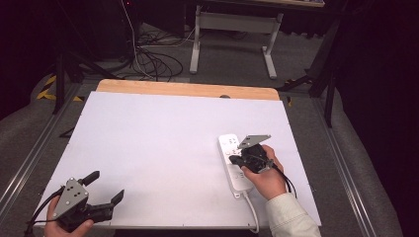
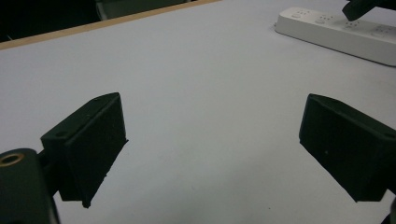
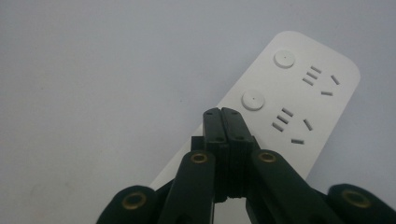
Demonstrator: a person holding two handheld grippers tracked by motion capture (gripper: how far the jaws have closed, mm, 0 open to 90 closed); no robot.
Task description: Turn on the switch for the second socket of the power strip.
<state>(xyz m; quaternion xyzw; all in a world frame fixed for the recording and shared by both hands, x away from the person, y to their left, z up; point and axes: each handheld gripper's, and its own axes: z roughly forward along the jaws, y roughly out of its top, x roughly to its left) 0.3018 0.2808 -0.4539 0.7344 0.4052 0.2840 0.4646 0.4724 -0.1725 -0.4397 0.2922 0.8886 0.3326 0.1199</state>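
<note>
A white table [image 1: 163, 143] is being worked at, with a white power strip [image 1: 232, 165] lying at its right side. The strip is judged rigid, light and smooth; its switch buttons [image 3: 253, 100] are being approached by the right gripper [image 3: 225, 113], jaws pressed together. The left gripper [image 2: 212, 149] is being held wide and empty.

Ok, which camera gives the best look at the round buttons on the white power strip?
The right gripper view: the power strip lies close under the shut right gripper, with two round buttons sharp. The high view shows the whole strip small; the left gripper view catches it far off at a slant.
</note>
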